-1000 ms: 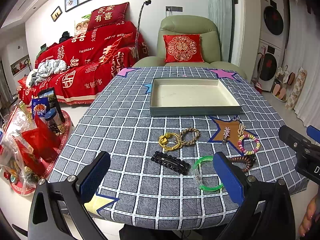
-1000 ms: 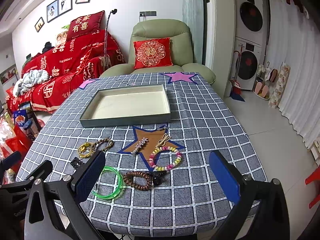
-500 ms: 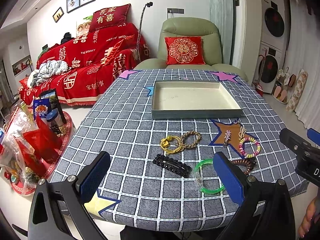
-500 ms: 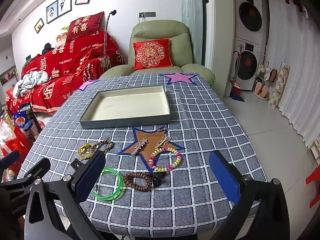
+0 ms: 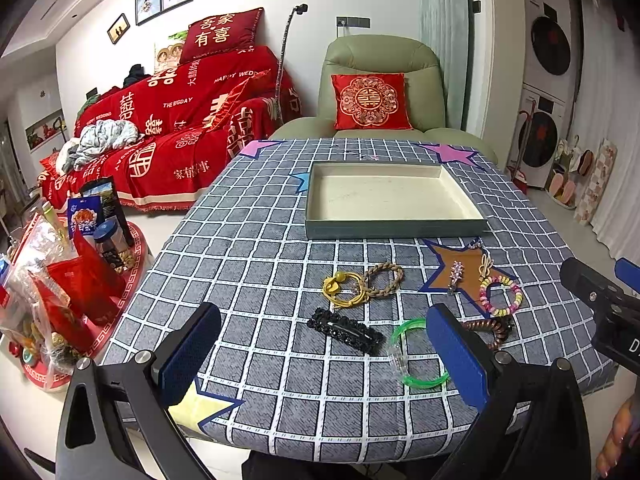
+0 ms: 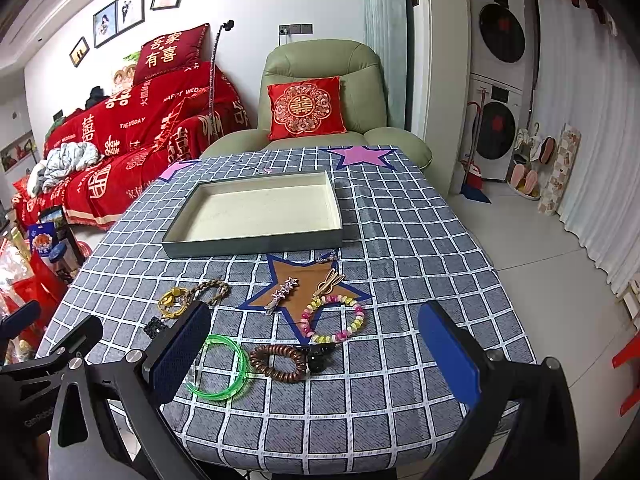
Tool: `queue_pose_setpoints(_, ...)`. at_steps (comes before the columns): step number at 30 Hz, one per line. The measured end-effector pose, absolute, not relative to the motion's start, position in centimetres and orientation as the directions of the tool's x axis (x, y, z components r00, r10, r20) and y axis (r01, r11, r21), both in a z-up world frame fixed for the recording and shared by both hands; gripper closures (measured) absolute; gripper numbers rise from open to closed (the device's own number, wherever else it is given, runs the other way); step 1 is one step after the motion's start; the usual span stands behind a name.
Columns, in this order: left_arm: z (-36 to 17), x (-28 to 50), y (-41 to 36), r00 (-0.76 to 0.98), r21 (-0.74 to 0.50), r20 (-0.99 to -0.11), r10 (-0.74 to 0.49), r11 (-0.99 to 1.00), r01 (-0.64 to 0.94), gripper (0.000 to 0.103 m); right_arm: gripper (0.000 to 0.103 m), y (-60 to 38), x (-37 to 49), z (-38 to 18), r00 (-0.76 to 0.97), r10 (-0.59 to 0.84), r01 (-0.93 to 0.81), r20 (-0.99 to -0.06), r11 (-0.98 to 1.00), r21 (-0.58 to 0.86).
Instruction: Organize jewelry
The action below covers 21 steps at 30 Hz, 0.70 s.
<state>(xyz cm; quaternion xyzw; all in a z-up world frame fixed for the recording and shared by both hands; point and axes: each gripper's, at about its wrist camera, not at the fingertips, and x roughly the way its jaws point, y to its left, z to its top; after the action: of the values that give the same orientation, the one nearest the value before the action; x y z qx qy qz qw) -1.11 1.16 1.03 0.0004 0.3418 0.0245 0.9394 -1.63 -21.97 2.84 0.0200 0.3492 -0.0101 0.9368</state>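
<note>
An empty shallow grey tray (image 5: 394, 232) (image 6: 256, 242) lies mid-table. In front of it lie a yellow hair tie (image 5: 343, 289) (image 6: 171, 300), a braided tan ring (image 5: 385, 278) (image 6: 211, 290), a black hair clip (image 5: 346, 330), a green bangle (image 5: 416, 354) (image 6: 222, 366), a brown spiral tie (image 6: 280, 362), a pastel bead bracelet (image 5: 500, 296) (image 6: 334, 318) and two small clips (image 6: 282, 292) on a brown star. My left gripper (image 5: 324, 356) is open and empty above the near edge. My right gripper (image 6: 316, 354) is open and empty, above the brown tie.
The table (image 6: 420, 248) has a grey checked cloth. A green armchair (image 5: 380, 92) stands behind it, a red-covered sofa (image 5: 168, 128) to the left, bags and snacks (image 5: 60, 288) on the floor at left, washing machines (image 6: 498, 100) at right.
Both views have shifted only slightly; the table sits a little lower in frame. The jewelry has not moved and both grippers stay open.
</note>
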Motion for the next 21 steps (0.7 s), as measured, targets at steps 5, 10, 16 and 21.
queue_pose_setpoints(5, 1.00, -1.06, 1.17, 0.763, 0.019, -0.644, 0.049, 0.999, -0.048, 0.000, 0.000, -22.02, -1.65, 2.88, 0.756, -0.003, 0.032, -0.655, 0.999, 0.032)
queue_pose_setpoints(10, 1.00, -1.06, 1.16, 0.763, 0.020, -0.644, 0.049, 0.999, -0.048, 0.000, 0.000, -21.84, -1.58, 2.97, 0.757, -0.003, 0.032, -0.654, 0.999, 0.031)
queue_pose_setpoints(16, 0.99, -1.07, 1.17, 0.763, 0.019, -0.644, 0.049, 0.999, -0.047, 0.000, 0.000, -21.91, -1.55, 2.99, 0.756, -0.003, 0.032, -0.654, 0.999, 0.033)
queue_pose_setpoints(21, 0.97, -1.00, 1.15, 0.764, 0.020, -0.643, 0.049, 0.999, -0.047, 0.000, 0.000, -21.89, -1.59, 2.95, 0.757, -0.002, 0.031, -0.654, 0.999, 0.032)
